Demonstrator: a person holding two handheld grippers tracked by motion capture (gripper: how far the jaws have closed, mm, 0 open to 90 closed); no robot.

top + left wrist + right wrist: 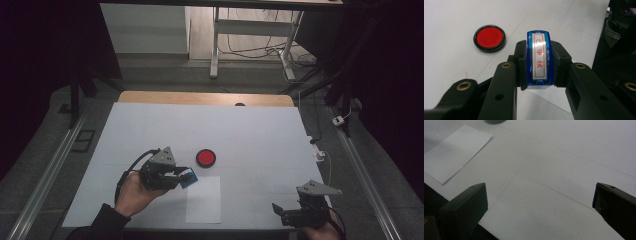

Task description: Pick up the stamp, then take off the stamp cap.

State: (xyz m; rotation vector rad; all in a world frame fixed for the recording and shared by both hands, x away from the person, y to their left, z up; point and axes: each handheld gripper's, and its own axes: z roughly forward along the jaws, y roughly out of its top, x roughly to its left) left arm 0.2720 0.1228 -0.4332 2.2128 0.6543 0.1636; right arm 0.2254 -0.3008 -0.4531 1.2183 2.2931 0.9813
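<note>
My left gripper is shut on a blue stamp with a white label bearing red characters; both jaws press its sides. In the high view the blue stamp hangs over the top left corner of a white paper sheet. A round red ink pad in a black rim lies just beyond it, and the red ink pad appears up and left of the stamp in the left gripper view. My right gripper rests near the table's front right edge, jaws wide apart with nothing between them. The paper sheet lies far left of it.
A white mat covers the table, with a wooden strip along its far edge. Metal rails run along both sides. A desk frame and cables stand on the floor behind.
</note>
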